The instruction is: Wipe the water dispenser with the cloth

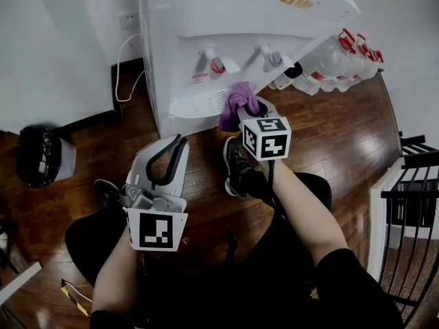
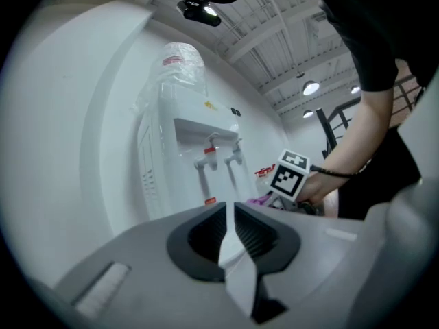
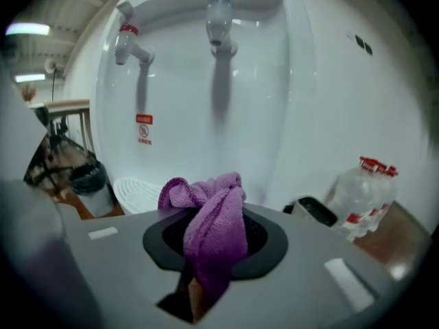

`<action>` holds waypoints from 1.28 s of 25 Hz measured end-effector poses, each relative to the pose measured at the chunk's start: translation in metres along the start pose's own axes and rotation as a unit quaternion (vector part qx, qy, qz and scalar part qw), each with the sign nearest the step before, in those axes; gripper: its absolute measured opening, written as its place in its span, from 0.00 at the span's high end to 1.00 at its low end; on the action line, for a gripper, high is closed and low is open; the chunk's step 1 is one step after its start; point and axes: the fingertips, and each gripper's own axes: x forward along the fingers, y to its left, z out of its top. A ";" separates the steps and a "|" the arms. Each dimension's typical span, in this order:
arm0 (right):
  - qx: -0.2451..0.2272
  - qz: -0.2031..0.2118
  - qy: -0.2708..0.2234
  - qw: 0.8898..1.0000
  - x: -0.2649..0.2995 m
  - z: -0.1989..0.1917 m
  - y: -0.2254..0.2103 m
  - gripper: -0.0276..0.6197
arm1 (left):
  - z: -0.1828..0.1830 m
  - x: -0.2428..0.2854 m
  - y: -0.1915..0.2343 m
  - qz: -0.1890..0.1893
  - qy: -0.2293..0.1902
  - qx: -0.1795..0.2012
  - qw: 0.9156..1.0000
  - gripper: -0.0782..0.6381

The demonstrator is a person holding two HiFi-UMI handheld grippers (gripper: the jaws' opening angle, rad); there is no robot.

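Observation:
A white water dispenser (image 1: 206, 26) stands on the wood floor, with a red tap (image 1: 215, 63) and a grey tap (image 1: 269, 55) over its drip grille (image 1: 195, 105). My right gripper (image 1: 241, 108) is shut on a bunched purple cloth (image 1: 235, 103), held close to the dispenser's front beside the grille. The right gripper view has the cloth (image 3: 209, 225) pinched between the jaws, below the taps (image 3: 221, 20). My left gripper (image 1: 173, 142) hangs back from the dispenser, shut and empty; its jaws (image 2: 229, 218) meet in the left gripper view.
Several water bottles with red caps (image 1: 339, 57) lie right of the dispenser. A dark bin (image 1: 40, 155) sits at the left, a black metal rack (image 1: 411, 204) at the right. A white cable (image 1: 123, 67) runs down the wall. The person's black shoe (image 1: 236, 164) is under the right gripper.

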 end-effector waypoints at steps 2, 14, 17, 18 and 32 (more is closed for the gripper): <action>0.032 0.041 -0.004 0.999 0.005 0.004 0.025 0.80 | 0.001 -0.002 0.003 0.002 -0.001 -0.002 1.000 0.81; -0.084 0.014 -0.051 0.995 0.008 0.012 0.062 0.85 | -0.002 -0.005 0.005 0.001 0.003 -0.005 1.000 0.81; -0.067 -0.025 -0.051 0.996 0.009 0.006 0.028 0.87 | -0.001 -0.005 0.004 -0.001 0.002 -0.005 1.000 0.81; -0.055 -0.044 -0.049 0.996 0.008 0.003 0.011 0.87 | -0.001 -0.004 0.004 -0.002 0.002 -0.004 1.000 0.81; -0.112 0.159 -0.091 0.977 -0.003 0.028 0.184 0.88 | -0.008 -0.011 0.012 0.007 0.012 -0.004 1.000 0.81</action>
